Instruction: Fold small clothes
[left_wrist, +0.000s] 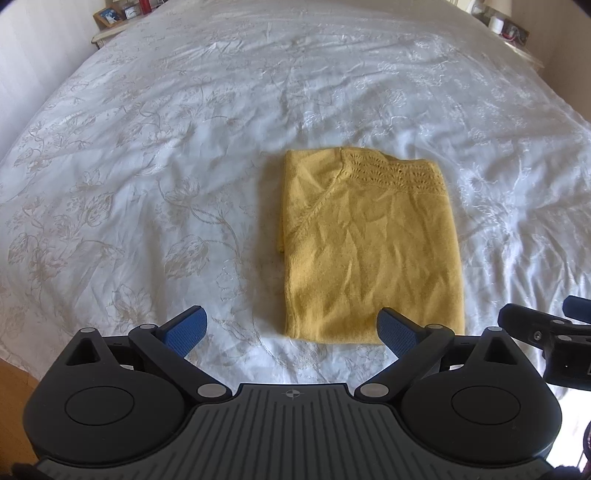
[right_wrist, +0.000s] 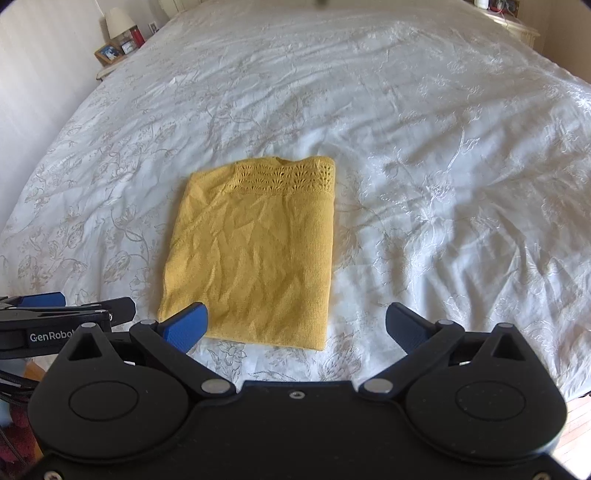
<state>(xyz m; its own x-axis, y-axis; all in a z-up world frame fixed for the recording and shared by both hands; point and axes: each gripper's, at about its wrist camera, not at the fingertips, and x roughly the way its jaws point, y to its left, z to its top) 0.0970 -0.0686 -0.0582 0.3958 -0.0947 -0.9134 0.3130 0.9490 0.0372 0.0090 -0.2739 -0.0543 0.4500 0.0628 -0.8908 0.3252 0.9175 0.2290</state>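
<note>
A: Left wrist view — what is being shown?

B: A folded yellow knit sweater is being displayed flat on the white floral bedspread, its lace-patterned band lying at the far edge. The left claw is being held spread wide, empty, just short of the sweater's near edge, nothing being gripped.

A: And from the right wrist view?

B: The same sweater is being seen left of centre on the bedspread. The right claw is likewise being held released, its left blue fingertip overlapping the sweater's near corner in view; contact cannot be told. The left claw is being glimpsed at the left edge.
</note>
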